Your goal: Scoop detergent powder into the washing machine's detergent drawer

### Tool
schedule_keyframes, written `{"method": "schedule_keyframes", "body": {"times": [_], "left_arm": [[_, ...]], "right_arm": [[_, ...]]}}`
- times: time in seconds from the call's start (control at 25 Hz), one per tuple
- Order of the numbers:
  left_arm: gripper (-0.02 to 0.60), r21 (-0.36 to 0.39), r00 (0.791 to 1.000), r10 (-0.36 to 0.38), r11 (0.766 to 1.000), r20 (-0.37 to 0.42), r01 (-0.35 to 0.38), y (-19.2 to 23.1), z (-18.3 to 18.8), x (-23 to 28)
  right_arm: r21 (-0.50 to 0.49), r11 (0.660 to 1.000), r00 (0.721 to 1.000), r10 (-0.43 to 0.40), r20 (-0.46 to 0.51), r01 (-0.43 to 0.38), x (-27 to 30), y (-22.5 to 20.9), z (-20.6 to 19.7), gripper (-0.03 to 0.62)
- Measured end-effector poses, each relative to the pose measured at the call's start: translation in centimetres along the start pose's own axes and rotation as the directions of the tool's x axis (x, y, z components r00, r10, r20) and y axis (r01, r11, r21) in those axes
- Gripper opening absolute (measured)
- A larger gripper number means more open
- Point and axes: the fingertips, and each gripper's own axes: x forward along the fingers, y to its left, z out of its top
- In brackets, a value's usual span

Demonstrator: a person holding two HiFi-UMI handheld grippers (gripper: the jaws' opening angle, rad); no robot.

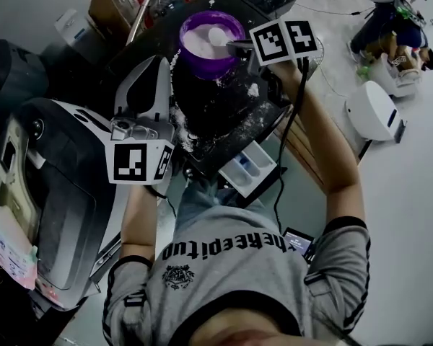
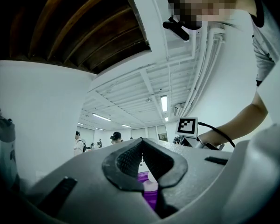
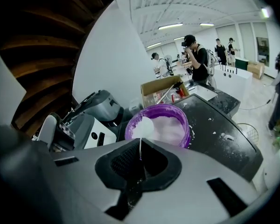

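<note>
Head view: right gripper (image 1: 236, 47) clamped on scoop (image 3: 143, 124) handle, loaded bowl over purple powder tub (image 1: 202, 71), far side of washer top (image 1: 227, 117). Left gripper (image 1: 157, 65) closed, empty, just left of tub. Detergent drawer (image 1: 249, 168) open on near side, apart from scoop.

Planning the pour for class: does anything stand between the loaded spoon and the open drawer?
Nothing visible does. The right gripper holds the spoon over the purple tub; the drawer stands open in front, and the left gripper is off to one side.
</note>
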Motion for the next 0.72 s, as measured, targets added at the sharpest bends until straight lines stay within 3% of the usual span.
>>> {"method": "schedule_keyframes", "body": {"times": [0.72], "left_arm": [[0.005, -0.039, 1.0, -0.026, 0.999, -0.002, 0.026, 2.9, -1.8, 0.5]], "right_arm": [[-0.003, 0.996, 0.972, -0.084, -0.221, 0.086, 6.3, -0.7, 2.4, 0.008]]}}
